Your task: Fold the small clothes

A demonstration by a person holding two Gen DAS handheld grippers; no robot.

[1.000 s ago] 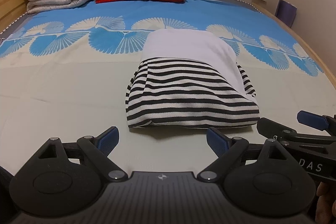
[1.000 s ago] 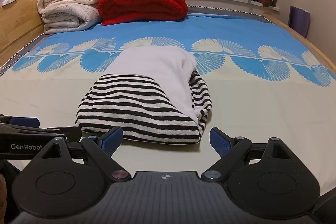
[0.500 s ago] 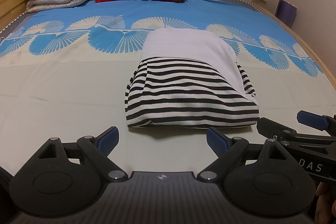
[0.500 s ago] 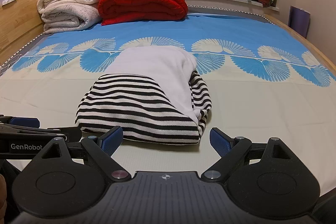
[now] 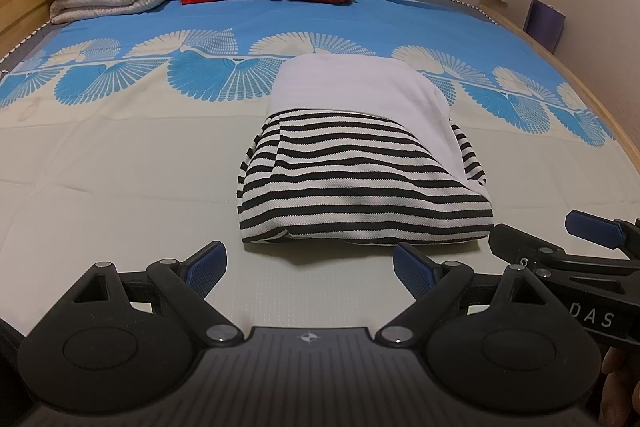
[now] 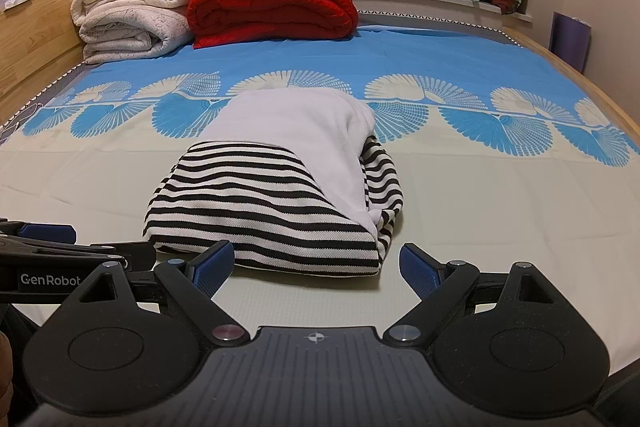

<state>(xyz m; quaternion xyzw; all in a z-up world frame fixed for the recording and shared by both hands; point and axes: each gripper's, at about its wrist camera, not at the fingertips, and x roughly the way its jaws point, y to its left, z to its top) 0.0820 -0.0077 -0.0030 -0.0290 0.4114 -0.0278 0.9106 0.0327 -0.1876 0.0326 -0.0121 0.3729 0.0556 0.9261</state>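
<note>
The striped garment [image 5: 360, 183] is lying crosswise on the bed's [image 5: 120, 163] near edge, just ahead of both spread grippers, left gripper [image 5: 310, 263] and right gripper [image 6: 316, 261], equally near.

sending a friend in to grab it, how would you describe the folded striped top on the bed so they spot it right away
Start at the bed with the blue and cream fan-print cover; bulky folded bedding is stacked at its far end. The striped top lies alone in the middle, on the cream part, a small folded bundle. Unlike the plain red quilt and white blankets, it has black and white stripes with a plain white panel on top.
</note>
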